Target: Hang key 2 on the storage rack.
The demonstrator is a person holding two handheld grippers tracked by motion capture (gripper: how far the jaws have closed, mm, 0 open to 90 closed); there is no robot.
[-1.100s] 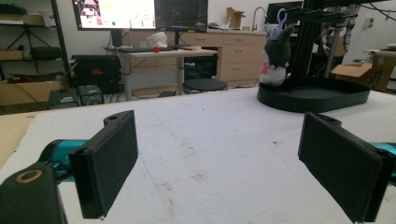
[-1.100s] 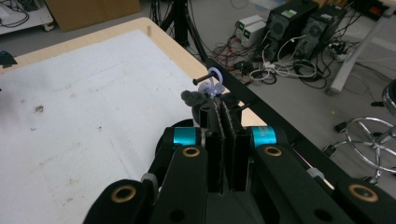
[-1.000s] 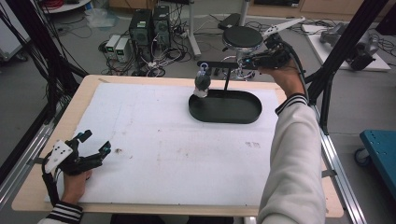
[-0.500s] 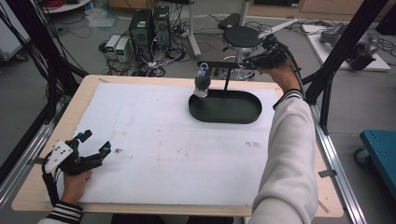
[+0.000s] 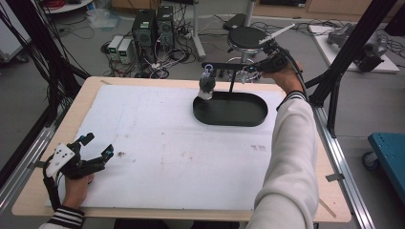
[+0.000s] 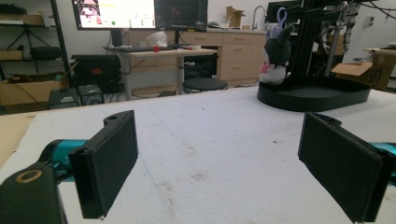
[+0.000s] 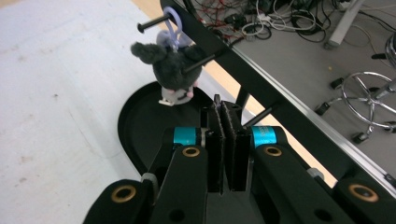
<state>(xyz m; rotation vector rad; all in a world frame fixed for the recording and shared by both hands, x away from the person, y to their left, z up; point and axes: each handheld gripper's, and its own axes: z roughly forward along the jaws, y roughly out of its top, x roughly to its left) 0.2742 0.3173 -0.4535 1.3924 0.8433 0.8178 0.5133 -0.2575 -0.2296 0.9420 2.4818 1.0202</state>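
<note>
White table (image 5: 157, 143), lab clutter behind. Plush keychain (image 5: 207, 85) hangs on rack peg, top centre. Right gripper (image 7: 227, 140) pinched on something thin, unclear what; align before releasing. Left gripper (image 5: 98, 153) wide, idle lower left.

An oval tray (image 5: 230, 114) sits on the counter (image 5: 162, 143) toward its far right. A stand (image 5: 231, 81) rises from the tray, and a plush toy (image 5: 207, 84) hangs from its bar at the left end. The left tongs (image 5: 98, 148) lie at the near left corner; the right tongs (image 5: 249, 71) are behind the tray, by the bar.
</note>
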